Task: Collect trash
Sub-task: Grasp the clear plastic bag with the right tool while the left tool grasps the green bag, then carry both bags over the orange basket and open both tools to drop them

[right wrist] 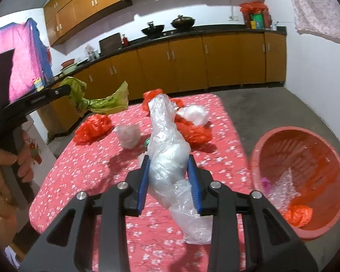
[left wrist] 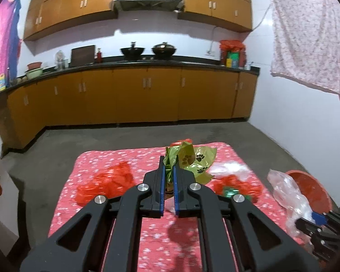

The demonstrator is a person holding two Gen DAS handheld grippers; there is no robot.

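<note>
My left gripper pinches the green bag, angled downward over the bench; my right gripper clamps the clear bag.

Bright, soft shadows — fisheye-bent, blurred edges

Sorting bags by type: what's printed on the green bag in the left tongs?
Dark paw prints on the olive-green bag, clearest in the left wrist view.
</note>
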